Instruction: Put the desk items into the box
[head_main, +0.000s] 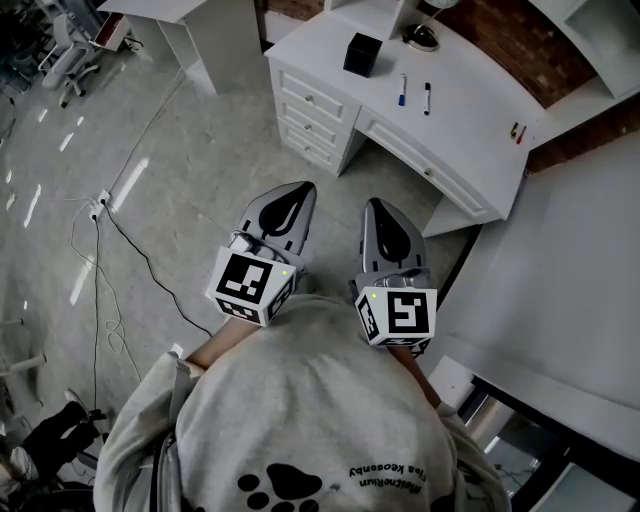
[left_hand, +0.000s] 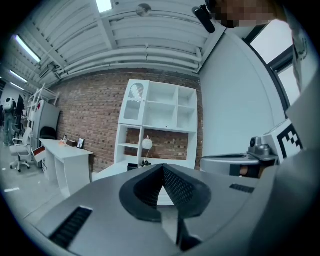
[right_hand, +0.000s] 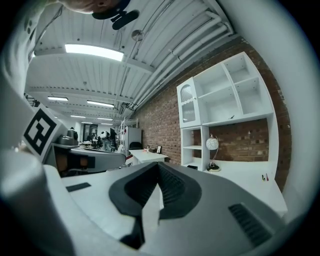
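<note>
A white desk (head_main: 470, 130) stands ahead of me. On it are a black cube-shaped box (head_main: 361, 54), a blue-capped marker (head_main: 403, 90), a black-capped marker (head_main: 427, 98) and small pens (head_main: 517, 132) near the right end. My left gripper (head_main: 303, 190) and right gripper (head_main: 375, 205) are held side by side over the floor, short of the desk, both pointing at it. Each has its jaws together with nothing between them. In the right gripper view the desk top (right_hand: 240, 182) lies beyond the shut gripper (right_hand: 159, 167). The left gripper (left_hand: 162, 167) points the same way.
A round lamp (head_main: 421, 38) stands at the desk's back, under a white shelf unit (left_hand: 160, 115) on a brick wall. Drawers (head_main: 310, 110) fill the desk's left side. Cables (head_main: 110, 230) trail over the floor at left. A white surface (head_main: 570, 290) is close on my right.
</note>
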